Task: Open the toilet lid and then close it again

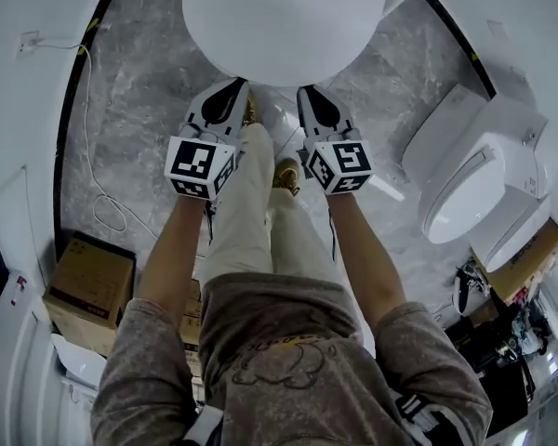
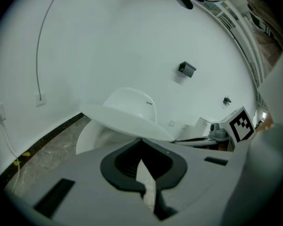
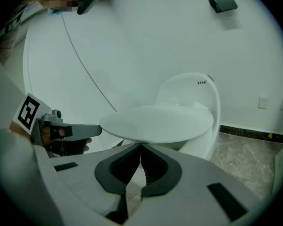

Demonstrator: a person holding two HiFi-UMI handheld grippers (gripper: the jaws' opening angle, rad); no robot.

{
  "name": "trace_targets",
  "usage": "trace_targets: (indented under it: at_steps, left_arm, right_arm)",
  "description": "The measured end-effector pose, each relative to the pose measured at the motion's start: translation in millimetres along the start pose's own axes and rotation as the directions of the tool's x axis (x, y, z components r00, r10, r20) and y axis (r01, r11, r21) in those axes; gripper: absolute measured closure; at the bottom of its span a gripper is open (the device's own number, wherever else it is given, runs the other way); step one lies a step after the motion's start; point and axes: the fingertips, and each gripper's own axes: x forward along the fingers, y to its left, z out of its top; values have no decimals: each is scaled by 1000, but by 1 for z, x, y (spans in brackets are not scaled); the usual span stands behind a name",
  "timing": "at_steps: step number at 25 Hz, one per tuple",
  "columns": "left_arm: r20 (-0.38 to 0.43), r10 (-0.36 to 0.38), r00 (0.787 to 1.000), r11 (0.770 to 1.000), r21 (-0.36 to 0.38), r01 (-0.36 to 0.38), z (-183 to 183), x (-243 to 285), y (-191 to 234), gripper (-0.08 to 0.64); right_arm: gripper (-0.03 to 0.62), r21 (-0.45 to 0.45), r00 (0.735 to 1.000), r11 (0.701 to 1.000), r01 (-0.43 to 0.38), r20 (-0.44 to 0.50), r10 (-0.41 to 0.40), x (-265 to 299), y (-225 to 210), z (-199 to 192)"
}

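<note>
Both your grippers sit side by side at the front rim of the white oval plastic toilet lid (image 1: 284, 17). Your left gripper (image 1: 243, 85) has its jaws closed together with nothing between them, and the tips meet just under that rim. Your right gripper (image 1: 303, 89) is the same, pressed together and empty. The lid is raised partway, its front edge apart from the white ceramic toilet bowl (image 3: 205, 138) below it. Right of the lid stands a second white toilet (image 1: 474, 179). To the lid's lower left, a brown cardboard box (image 1: 88, 282) rests on the grey marbled stone floor (image 1: 149, 82).
</note>
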Motion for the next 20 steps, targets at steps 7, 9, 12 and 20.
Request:
trace_targets:
  at_steps: [7,9,12,20]
  left_arm:
    - [-1,-27,1000,999,44,27,108,3,-33,551]
    - [-26,-42,999,998,47,43,127,6,-41,551]
    - [-51,-64,997,997,42,66,149,15,-49,551]
    - [-36,-117,992,988,97,120,223,45,-73,551]
  right_arm:
    - [565,42,997,997,67,40,-69,-36,-1,98]
    - [565,63,992,994,92,77,-96,-48,-9,127]
    - [565,107,983,987,119,129,-132,-54,-29,173]
    - [565,114,978,985,131,149,-147,-67,-46,232]
